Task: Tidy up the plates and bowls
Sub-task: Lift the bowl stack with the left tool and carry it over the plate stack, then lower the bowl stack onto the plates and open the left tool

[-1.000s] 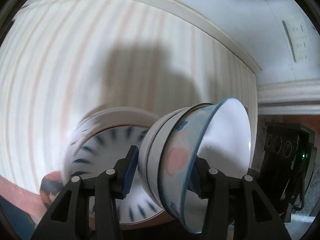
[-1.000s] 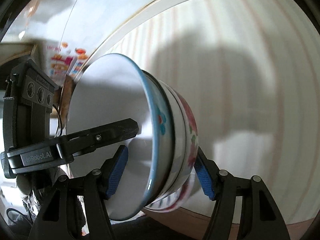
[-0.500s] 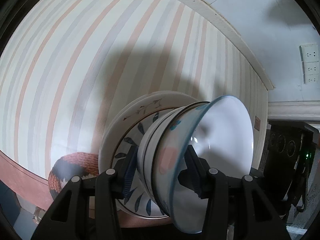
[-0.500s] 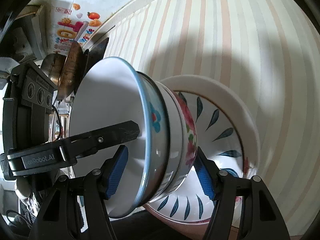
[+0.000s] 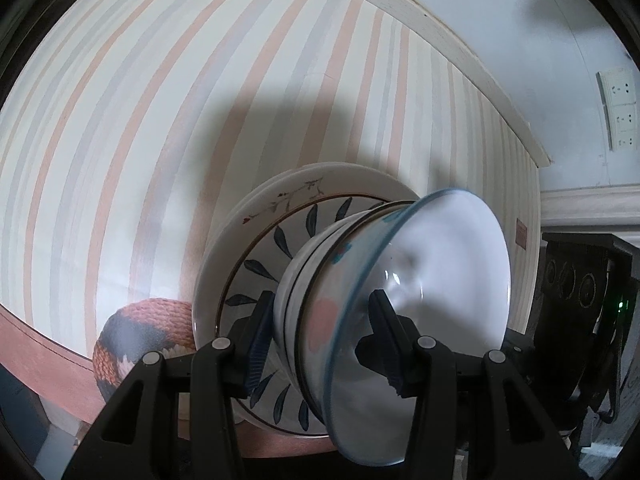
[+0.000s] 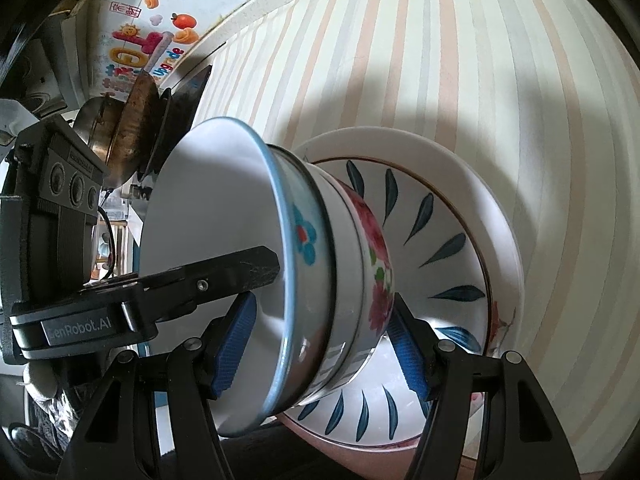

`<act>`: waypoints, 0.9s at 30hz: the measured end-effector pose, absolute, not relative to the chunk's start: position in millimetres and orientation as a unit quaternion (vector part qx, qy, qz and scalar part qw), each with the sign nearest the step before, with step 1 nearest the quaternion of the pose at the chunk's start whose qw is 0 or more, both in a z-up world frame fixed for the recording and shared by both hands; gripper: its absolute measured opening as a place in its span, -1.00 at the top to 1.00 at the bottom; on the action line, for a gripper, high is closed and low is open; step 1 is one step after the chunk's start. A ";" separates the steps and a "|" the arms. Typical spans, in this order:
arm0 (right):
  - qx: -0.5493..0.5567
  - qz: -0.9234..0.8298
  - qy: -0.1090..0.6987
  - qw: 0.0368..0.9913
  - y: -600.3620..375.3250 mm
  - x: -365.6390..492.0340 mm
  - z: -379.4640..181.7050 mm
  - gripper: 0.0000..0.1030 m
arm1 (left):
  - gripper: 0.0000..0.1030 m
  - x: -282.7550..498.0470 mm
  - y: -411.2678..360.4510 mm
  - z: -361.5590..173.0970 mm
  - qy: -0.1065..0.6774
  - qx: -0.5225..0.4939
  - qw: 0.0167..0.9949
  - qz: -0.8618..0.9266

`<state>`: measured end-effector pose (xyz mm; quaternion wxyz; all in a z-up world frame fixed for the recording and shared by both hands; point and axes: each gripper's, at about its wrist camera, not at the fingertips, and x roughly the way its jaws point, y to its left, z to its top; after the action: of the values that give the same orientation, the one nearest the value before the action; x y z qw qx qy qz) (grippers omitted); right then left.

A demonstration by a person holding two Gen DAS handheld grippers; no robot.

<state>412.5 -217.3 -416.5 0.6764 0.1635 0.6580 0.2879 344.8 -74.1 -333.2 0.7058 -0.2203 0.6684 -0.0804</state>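
Note:
A stack of nested bowls (image 5: 432, 264) (image 6: 208, 216) is tilted on its side: a blue-rimmed bowl on top and a red-flowered bowl (image 6: 376, 264) at the bottom. My left gripper (image 5: 320, 340) is shut on its wall, one finger inside and one outside. My right gripper (image 6: 320, 344) clamps the opposite side the same way. The left gripper's inner finger (image 6: 232, 272) shows inside the top bowl. The stack hangs just over a leaf-patterned plate (image 5: 256, 268) (image 6: 440, 240) that lies on a larger white plate (image 5: 288, 192). I cannot tell whether they touch.
The plates lie on a striped tablecloth (image 5: 160, 120) near its pink front border. A red and dark woven round thing (image 5: 136, 336) lies left of them. Metal pans (image 6: 132, 132) stand at the far left, by a wall with colourful stickers (image 6: 148, 52). Wall sockets (image 5: 618, 108) are at the right.
Both grippers have carried the bowl stack across and down, so the plates now lie right behind it. Neither grip has changed.

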 end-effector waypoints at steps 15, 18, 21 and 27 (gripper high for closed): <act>0.130 0.266 0.641 0.708 -234.0 389.6 -392.8 -0.32 | 0.13 327.8 -87.9 -299.7 0.639 -0.117 0.757 -0.071; 0.119 0.256 0.628 0.725 -237.0 379.1 -374.9 -0.32 | 0.13 315.8 -85.3 -278.5 0.617 -0.089 0.779 -0.068; 0.117 0.241 0.615 0.742 -242.2 367.0 -355.0 -0.32 | 0.13 303.8 -82.5 -262.1 0.599 -0.066 0.795 -0.066; 0.096 0.188 0.569 0.795 -247.6 329.9 -302.1 -0.74 | -0.57 284.7 -72.9 -233.2 0.551 -0.036 0.832 -0.051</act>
<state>329.9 -247.6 -302.1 0.7946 0.0956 0.5693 0.1878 284.7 -72.9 -233.2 0.8325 -0.0356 0.5505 -0.0512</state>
